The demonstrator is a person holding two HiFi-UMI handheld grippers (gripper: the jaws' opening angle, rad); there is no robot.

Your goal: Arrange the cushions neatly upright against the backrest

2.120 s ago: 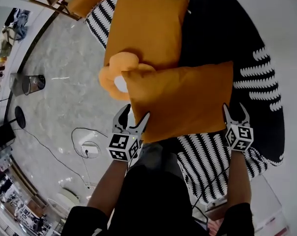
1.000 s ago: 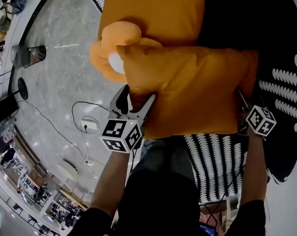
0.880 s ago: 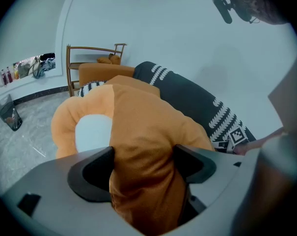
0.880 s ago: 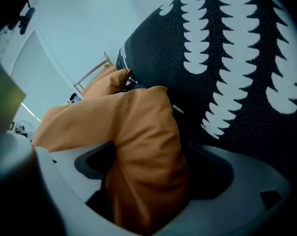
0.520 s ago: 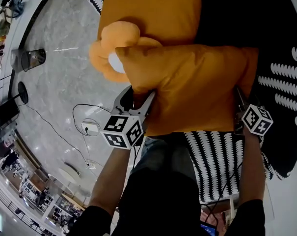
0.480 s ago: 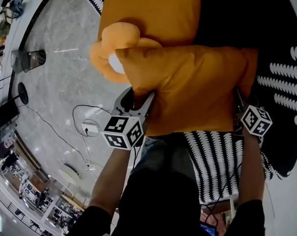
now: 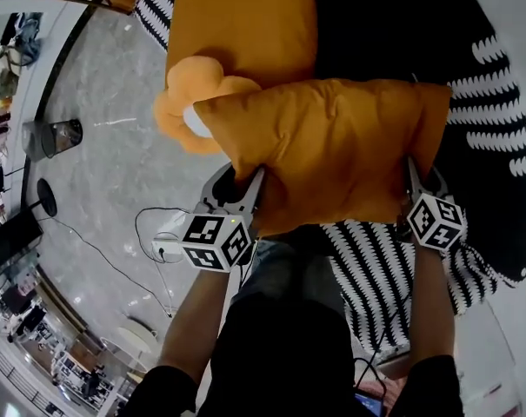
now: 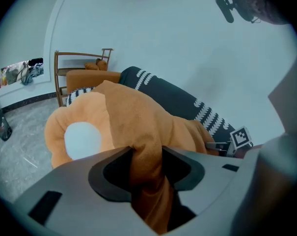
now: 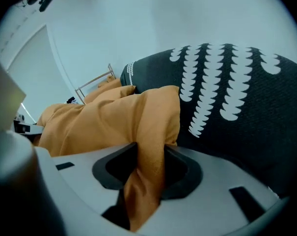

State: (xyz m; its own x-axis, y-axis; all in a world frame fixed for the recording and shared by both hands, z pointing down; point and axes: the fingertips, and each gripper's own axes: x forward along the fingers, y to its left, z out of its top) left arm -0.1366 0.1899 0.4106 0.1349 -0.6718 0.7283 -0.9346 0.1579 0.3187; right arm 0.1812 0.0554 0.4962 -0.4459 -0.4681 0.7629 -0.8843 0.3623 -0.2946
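An orange rectangular cushion lies across the black-and-white sofa. My left gripper has just been closing and pinches the cushion's near left corner between its pads. My right gripper has also just been closing, and its jaws pinch the near right corner. A second orange cushion rests farther back, partly under the held one. A flower-shaped orange cushion with a white centre sits at the left, pressed against both.
Grey marble floor lies to the left with a cable and a white socket block. A wooden chair with an orange seat stands beyond the sofa. A dark bin stands on the floor.
Both grippers reached the near cushion's lower corners and closed on them. The cushion has lifted and bunched a little, and the right gripper shifted inward and up with its corner.
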